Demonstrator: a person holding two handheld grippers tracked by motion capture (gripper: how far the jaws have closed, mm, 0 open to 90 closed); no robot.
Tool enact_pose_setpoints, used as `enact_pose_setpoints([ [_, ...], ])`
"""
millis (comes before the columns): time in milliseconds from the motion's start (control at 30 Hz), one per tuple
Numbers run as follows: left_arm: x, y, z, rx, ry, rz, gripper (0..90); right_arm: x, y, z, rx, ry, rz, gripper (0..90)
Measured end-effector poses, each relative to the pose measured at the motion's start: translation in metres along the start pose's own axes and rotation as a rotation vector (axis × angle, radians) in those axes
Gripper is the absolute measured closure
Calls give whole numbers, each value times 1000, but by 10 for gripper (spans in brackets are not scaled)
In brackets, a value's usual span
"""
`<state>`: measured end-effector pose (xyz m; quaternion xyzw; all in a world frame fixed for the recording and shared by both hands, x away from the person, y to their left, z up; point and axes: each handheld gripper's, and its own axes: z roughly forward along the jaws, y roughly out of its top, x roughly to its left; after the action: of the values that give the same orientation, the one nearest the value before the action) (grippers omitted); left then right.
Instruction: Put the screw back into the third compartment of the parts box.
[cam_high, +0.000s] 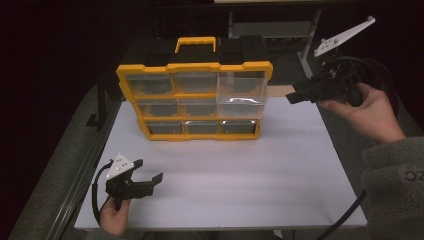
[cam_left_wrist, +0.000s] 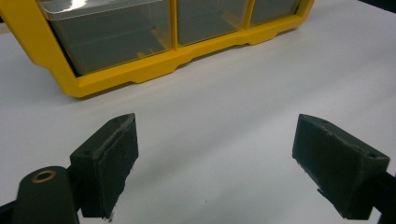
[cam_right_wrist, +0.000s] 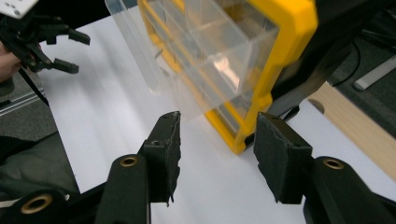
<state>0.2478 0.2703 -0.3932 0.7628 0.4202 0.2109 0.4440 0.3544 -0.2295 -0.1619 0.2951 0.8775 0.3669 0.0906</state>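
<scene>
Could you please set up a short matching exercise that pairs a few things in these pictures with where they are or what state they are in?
Things:
1. left tongs
2. right tongs
3. top right drawer
4. yellow handle

Places or states:
A. pulled partway out of the organizer
B. open, low over the near left part of the white table
C. on top of the organizer, at the back
D. open, held up beside the organizer's right end

Pairs: 1-B, 2-D, 3-A, 4-C
</scene>
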Motion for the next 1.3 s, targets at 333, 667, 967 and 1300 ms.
enact_pose_setpoints([
  [333,1,0,0,-6,1,-2,137,-8,-45,32,6,-1,40,429],
  [667,1,0,0,-3,2,-4,137,-7,-82,63,8,7,68,401],
  [967,1,0,-1,-9,1,-12,137,2,-101,81,-3,-3,70,367],
  [1300,1,-1,-1,-13,0,-14,137,9,-119,100,1,6,88,336],
])
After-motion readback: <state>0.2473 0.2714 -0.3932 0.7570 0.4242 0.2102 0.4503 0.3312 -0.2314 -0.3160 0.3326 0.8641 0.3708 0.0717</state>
